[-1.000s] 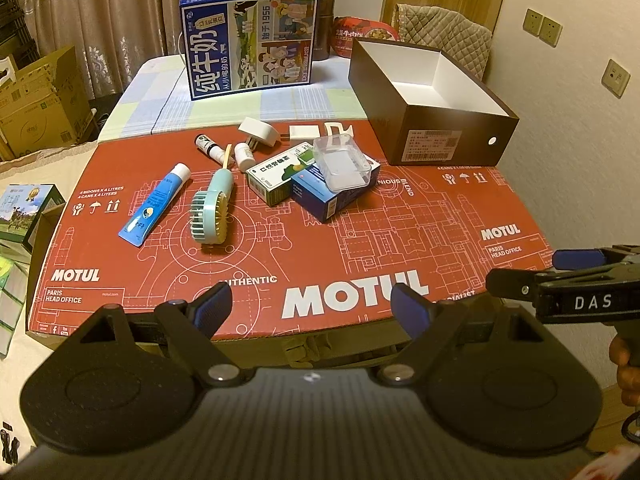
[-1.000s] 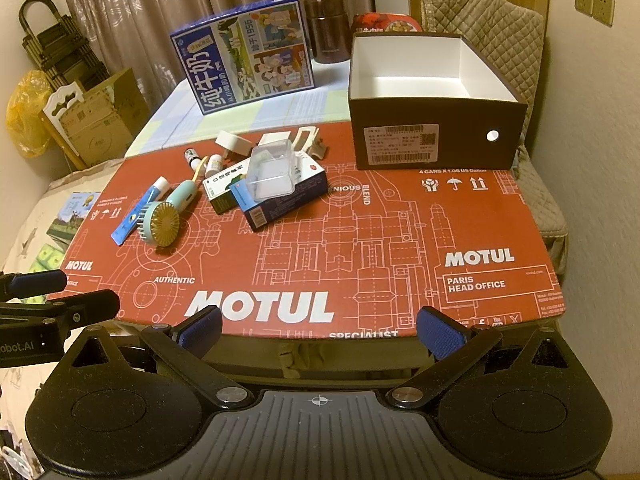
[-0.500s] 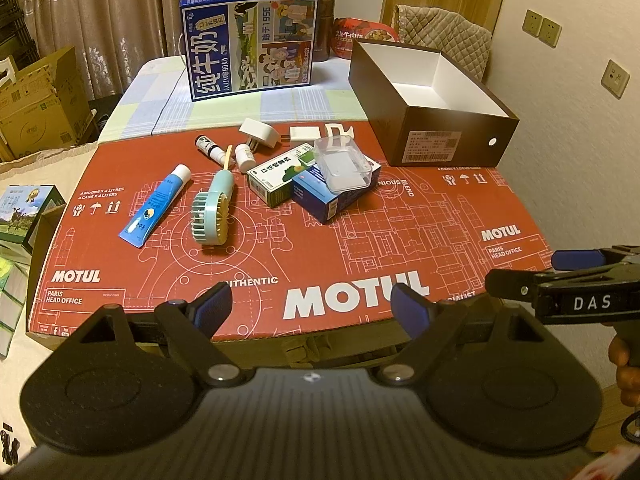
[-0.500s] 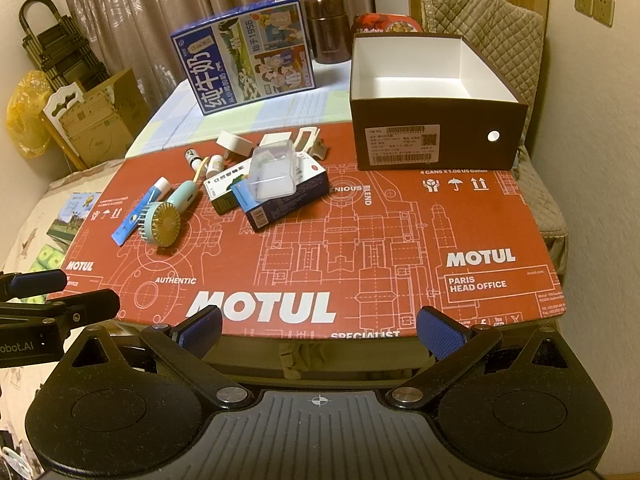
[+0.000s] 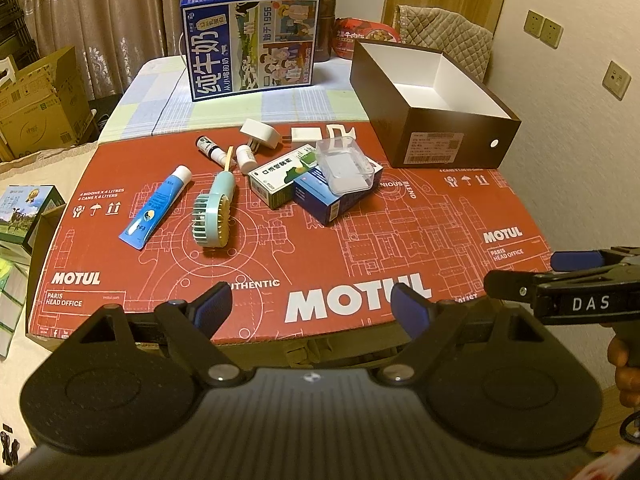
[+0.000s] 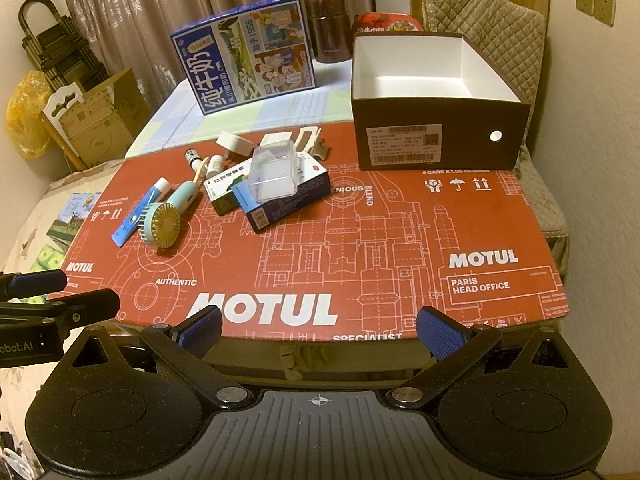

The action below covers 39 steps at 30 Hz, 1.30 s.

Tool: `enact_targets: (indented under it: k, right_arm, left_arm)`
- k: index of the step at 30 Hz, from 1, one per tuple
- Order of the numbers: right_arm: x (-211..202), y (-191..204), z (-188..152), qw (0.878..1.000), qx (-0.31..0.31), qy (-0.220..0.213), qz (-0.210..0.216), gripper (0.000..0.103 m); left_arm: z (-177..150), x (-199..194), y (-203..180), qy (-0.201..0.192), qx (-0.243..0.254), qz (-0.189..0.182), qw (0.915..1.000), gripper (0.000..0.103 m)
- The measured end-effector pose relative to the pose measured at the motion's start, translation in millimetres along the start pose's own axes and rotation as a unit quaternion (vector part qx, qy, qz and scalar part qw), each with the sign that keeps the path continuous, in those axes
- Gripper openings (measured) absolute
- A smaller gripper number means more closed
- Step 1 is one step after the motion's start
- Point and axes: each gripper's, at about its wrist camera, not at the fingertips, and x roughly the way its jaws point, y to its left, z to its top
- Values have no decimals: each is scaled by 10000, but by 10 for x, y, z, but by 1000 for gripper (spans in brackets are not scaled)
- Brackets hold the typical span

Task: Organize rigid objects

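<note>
The clear plastic case [image 6: 273, 174] covered much of the blue carton [image 6: 286, 200] beneath it. The brown thermos [image 5: 325, 28] stood mostly hidden behind the milk box [image 5: 250, 42]. The right gripper [image 5: 520, 274] ran off the picture's edge. The shoebox label [image 6: 404, 145] print was too small to read.

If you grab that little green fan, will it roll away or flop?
The fan looks like hard plastic, so probably stiff, not floppy. It lies on its side on the red cardboard; its round handle might roll a little if nudged. It's likely light.
</note>
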Motion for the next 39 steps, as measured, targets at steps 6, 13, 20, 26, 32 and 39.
enact_targets:
  k: [6,13,20,26,32,39]
  right_arm:
    - [31,-2,16,10000,2,0,13,101]
    - [96,106,88,10000,29,-5,35,101]
    - [202,140,114,9999,77,-13,139,101]
    - [315,212,134,9993,102,-73,342,101]
    - [498,335,152,9991,111,18,414,91]
    - [668,476,161,9994,-25,15,351,91]
  left_arm:
    - [65,-18,11,2,-10,4,10000,84]
    - [129,5,111,10,-23,-5,10000,84]
    - [135,96,291,11,-22,70,10000,84]
    - [150,187,497,56,-25,110,9999,84]
    - [137,305,707,110,15,107,9999,83]
    - [179,463,854,159,62,74,9998,79]
